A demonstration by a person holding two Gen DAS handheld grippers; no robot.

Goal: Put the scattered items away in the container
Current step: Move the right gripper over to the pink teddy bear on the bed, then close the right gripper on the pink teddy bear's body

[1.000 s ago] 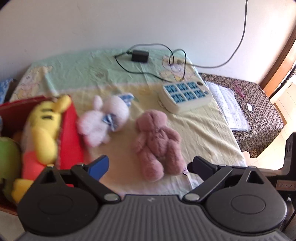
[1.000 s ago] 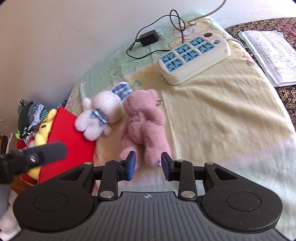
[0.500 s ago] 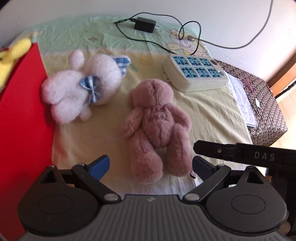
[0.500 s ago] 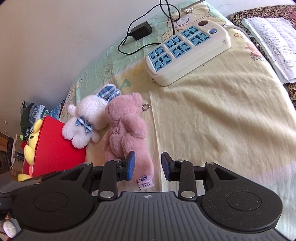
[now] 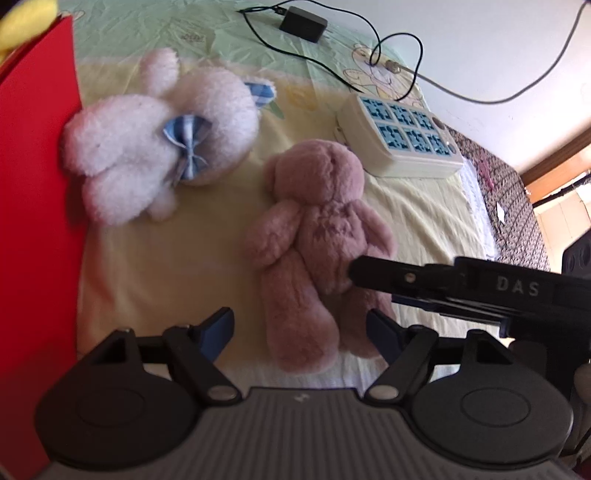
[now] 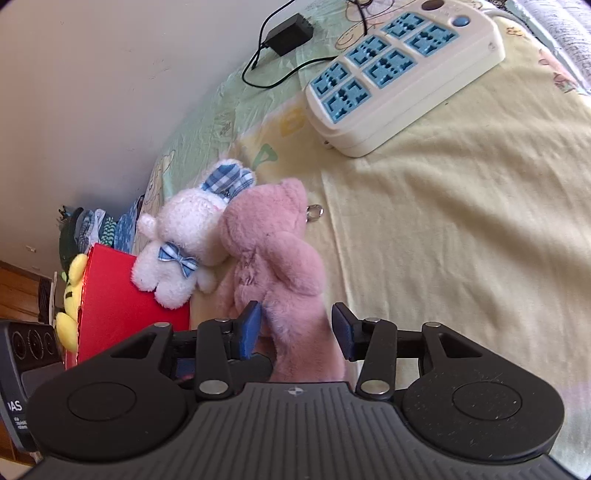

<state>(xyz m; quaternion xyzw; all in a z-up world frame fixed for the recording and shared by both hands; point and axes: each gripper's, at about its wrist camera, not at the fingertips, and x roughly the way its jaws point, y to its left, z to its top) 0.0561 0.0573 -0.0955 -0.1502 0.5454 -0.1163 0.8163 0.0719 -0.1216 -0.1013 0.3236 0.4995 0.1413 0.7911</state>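
1. Pink teddy bear (image 5: 314,236) lies on its back on the yellow bedsheet (image 5: 166,266), head toward the wall and legs toward both cameras.
2. Red container (image 5: 33,206) stands at the left edge of the bed; in the right wrist view a yellow plush toy (image 6: 72,291) sits inside it, partly hanging over the rim. The rest of its inside is hidden.
3. Beside the container's red wall lies a white plush rabbit (image 5: 155,147) with a blue checked bow, touching that wall in the right wrist view and lying just beside the bear's head.
4. The left gripper (image 5: 301,332) sits low over the bed with its jaws spread wide, one blue-tipped finger on each side of the bear's legs. Neither finger visibly presses the fur.
5. The right gripper (image 6: 295,326) comes in from the bear's right side; in the left wrist view its black fingers lie across the bear's hip and thigh.
6. In the right wrist view its jaws are parted, with the bear's leg between them. The left pad touches the fur, while the right pad stands a little apart from it.
7. Farther back on the sheet rest a cream power strip (image 6: 399,70) with blue sockets and a black adapter (image 6: 290,35) with its cable, both well apart from the toys.
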